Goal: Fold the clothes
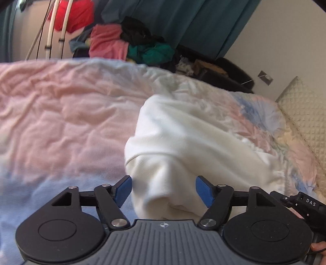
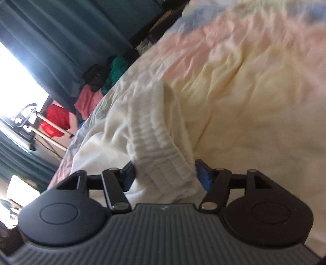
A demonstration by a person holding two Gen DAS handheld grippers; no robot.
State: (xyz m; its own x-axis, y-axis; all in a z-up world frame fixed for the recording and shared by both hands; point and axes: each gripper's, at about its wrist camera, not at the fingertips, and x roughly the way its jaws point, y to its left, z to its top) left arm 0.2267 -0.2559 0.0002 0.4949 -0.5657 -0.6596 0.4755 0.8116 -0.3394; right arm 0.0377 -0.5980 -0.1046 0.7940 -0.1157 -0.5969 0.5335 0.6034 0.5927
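I work both claws over a white knitted garment (image 1: 183, 138) that lies on a bed covered by a crumpled pastel quilt (image 1: 61, 106) of pink, blue and cream patches. My left claw (image 1: 163, 190) stands with its blue pads (image 1: 123, 190) apart: a bunched fold of the white cloth sits in the gap, the left pad just beside it and the right pad clear of it, so I judge nothing is pinched there. My right claw (image 2: 165, 175) straddles the garment's ribbed band (image 2: 163, 142), which rises in a ridge between the blue pads (image 2: 202, 176); the cloth brushes both pads, yet the jaws stand wide and I read them as loose, not clamped. Each claw sits at one end of the garment, I believe, so that its edge can be laid flat and square on the quilt for the fold. Beyond the bed's far edge a heap of unsorted clothes (image 1: 130, 42), pink, black and green, waits against dark teal curtains (image 1: 183, 18), with a red cloth (image 1: 73, 14) hanging by a white rack; the bed serves as the folding place. A quilted cream pillow (image 1: 303, 114) lies at one end.
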